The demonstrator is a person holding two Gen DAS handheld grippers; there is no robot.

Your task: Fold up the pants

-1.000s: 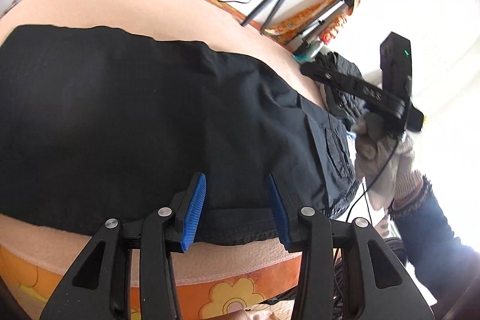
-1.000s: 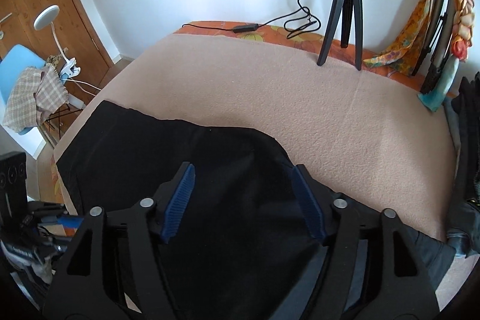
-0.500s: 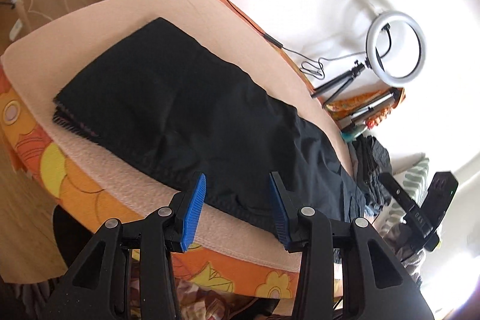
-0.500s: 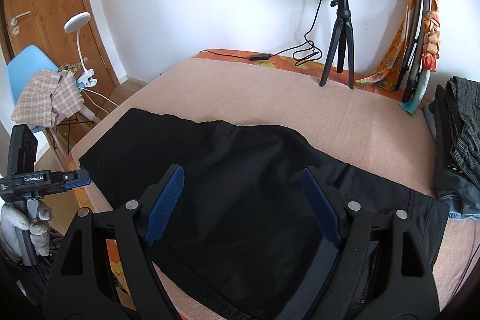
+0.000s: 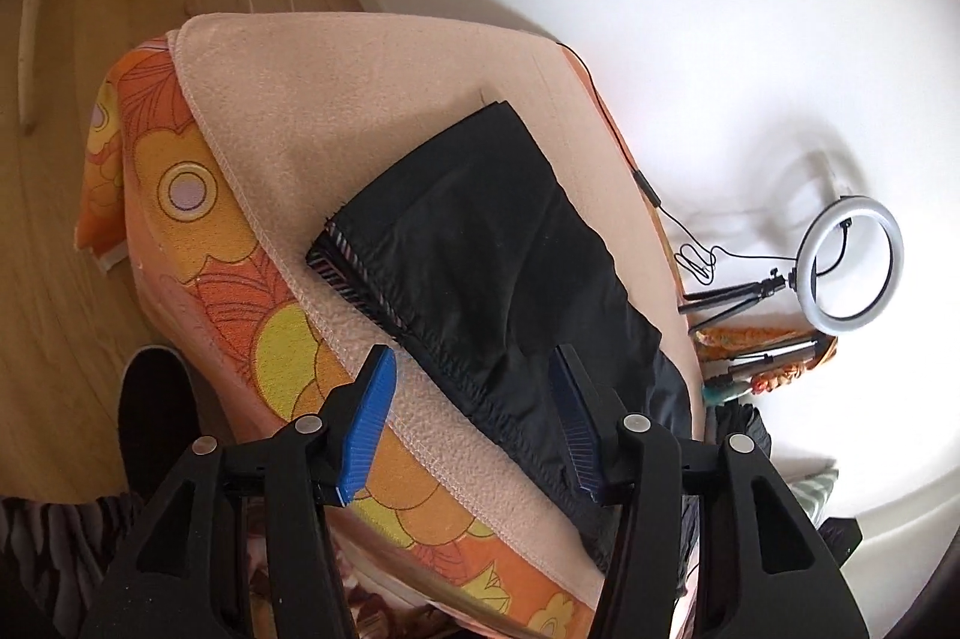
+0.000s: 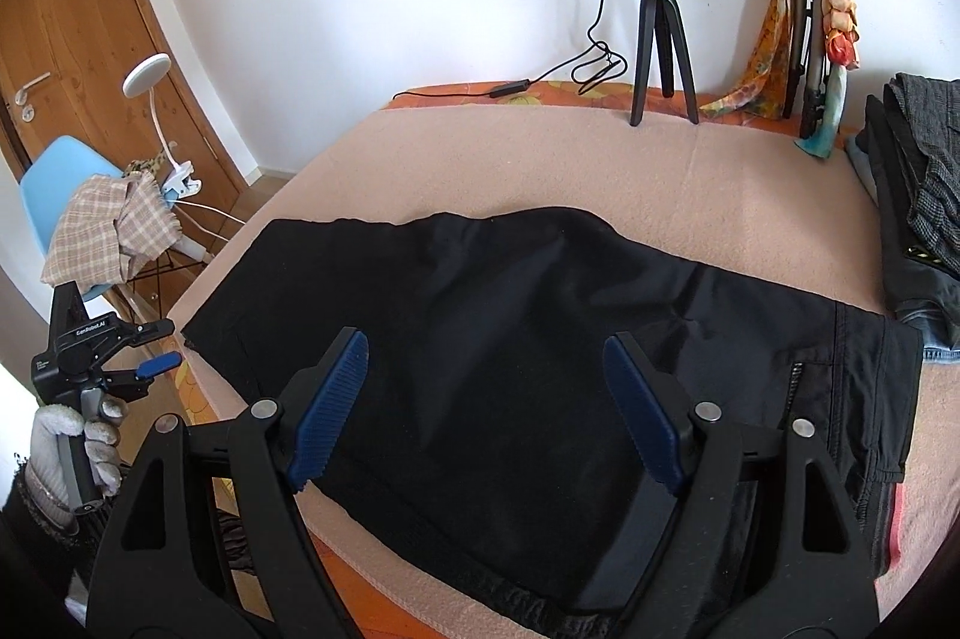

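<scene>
Black pants (image 6: 516, 339) lie flat on the peach blanket (image 6: 690, 183), legs folded together, hems at the left, waistband at the right. In the left wrist view the pants (image 5: 480, 255) run away from the hem end. My left gripper (image 5: 474, 423) is open and empty, above the bed edge near the hems; it also shows in the right wrist view (image 6: 120, 357), off the bed's left side. My right gripper (image 6: 486, 411) is open and empty, held above the middle of the pants.
A ring light on a tripod (image 6: 657, 9) and a cable (image 6: 540, 81) stand at the bed's far edge. Folded dark clothes (image 6: 918, 195) are stacked at the right. A blue chair with a checked cloth (image 6: 102, 225) and a wooden door (image 6: 66, 39) are left.
Both grippers have pulled back and up from the pants. The left one has swung out past the hem end of the bed. The pants have not moved.
</scene>
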